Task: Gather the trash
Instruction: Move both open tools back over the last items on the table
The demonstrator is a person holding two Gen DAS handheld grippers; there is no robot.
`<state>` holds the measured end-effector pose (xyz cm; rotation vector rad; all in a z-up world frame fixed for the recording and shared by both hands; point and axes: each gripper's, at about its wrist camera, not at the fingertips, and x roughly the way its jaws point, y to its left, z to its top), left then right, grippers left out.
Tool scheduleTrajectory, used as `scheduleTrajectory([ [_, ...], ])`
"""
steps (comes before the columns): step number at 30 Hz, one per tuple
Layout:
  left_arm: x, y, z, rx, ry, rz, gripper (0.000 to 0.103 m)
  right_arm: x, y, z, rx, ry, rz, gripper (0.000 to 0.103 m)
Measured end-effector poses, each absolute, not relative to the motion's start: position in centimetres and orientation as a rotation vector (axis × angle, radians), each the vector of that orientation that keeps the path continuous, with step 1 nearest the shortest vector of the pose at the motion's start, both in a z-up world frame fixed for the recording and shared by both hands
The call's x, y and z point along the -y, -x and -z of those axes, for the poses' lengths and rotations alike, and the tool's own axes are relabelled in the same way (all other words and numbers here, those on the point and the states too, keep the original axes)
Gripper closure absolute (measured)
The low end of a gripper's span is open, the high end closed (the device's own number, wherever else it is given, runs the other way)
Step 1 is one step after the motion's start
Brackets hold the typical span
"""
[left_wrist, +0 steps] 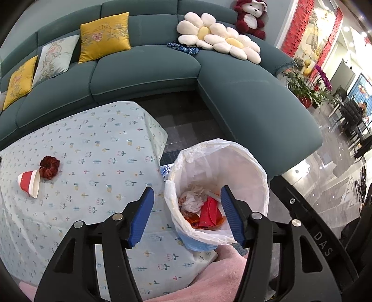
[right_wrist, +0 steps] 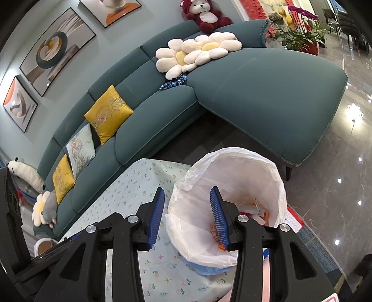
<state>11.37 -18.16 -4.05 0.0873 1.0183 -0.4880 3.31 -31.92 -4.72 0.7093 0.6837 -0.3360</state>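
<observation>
A bin lined with a white plastic bag [left_wrist: 244,162] stands beside the table's right edge, and it shows in the right wrist view [right_wrist: 255,167] too. Inside lie crumpled white paper [left_wrist: 191,201], a red wrapper [left_wrist: 210,213] and orange scraps [right_wrist: 264,212]. My left gripper [left_wrist: 187,217] is open and empty, straddling the bin's near left rim. My right gripper [right_wrist: 187,217] is open and empty over the same rim. A red and white striped paper cup [left_wrist: 29,183] lies on its side on the table at the left, next to a dark red scrunchie [left_wrist: 49,167].
The table has a light blue flowered cloth [left_wrist: 97,148]. A teal corner sofa [left_wrist: 144,69] with yellow cushions [left_wrist: 104,37], flower pillows [left_wrist: 218,39] and a red teddy bear [left_wrist: 250,17] stands behind. Glossy floor [right_wrist: 337,162] lies to the right. Potted plants [left_wrist: 302,88] stand past the sofa.
</observation>
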Motion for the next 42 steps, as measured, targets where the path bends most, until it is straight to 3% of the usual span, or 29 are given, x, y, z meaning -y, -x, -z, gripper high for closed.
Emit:
scheduleTrajectory([
  [15,11.9,-12.5,3.6,-1.008,-0.014,0.404,0.046,27.2,-4.7,4.1,-0.728,-0.637,0.274,0.057],
  [27,2.9,-13.9,5.2,-1.007,0.041,0.263,0.040,20.5,-6.9,4.1,-0.792,-0.545,0.181,0.057],
  [31,-0.5,-14.3,5.9,-0.997,0.045,0.197,0.035,17.8,-7.7,4.2,-0.814,-0.514,0.150,0.050],
  [42,-9.8,-15.4,8.8,-0.983,0.001,0.015,0.025,9.9,-10.6,6.2,-0.912,-0.413,0.045,0.048],
])
